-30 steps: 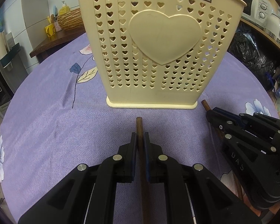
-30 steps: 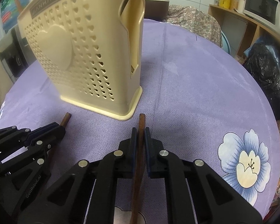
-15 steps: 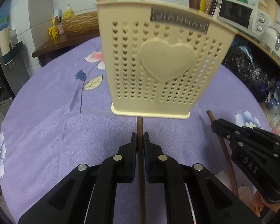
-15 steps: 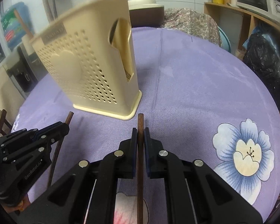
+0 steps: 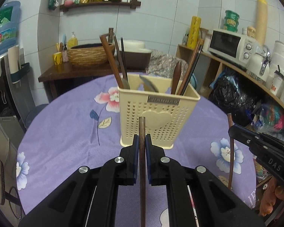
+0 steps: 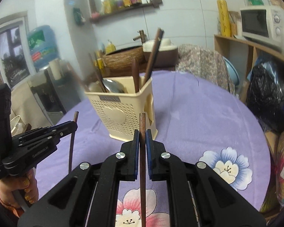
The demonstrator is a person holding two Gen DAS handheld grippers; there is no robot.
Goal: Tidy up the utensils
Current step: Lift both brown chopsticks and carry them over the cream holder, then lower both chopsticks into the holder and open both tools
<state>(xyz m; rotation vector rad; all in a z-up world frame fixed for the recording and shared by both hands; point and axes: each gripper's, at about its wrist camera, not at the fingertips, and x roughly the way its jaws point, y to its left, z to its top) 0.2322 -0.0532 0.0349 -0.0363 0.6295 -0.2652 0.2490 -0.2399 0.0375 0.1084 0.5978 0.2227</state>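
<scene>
Both tools have come up and back since a second ago: the cream holder, which then filled the view, now stands small and whole on the purple flowered surface, its top rim and contents in sight

Left tool clenched on one dark wooden chopstick; tip pokes past the pads, lower end cut off by the frame edge. Right tool clenched likewise on a second chopstick, same cut-off below. Two chopsticks held in all, one per tool, both clear of the surface and short of the holder

Writing: grey label plate on the holder front, letters mirrored and too blurred to read here. "DAS" on the right tool's side, seen from the left camera. "GenRobot.AI" faintly on the left tool's side, seen from the right camera. Blue water jug carries a printed label, unreadable

Holder: one raised heart, rows of small heart cut-outs. Inside, several dark wooden handles, a metal spoon bowl; exact count uncertain, they overlap

One white microwave on a side shelf. One woven basket behind. Wall shelf with bottles, labels illegible. Person's fingers on the left tool's grip, partly hidden
</scene>
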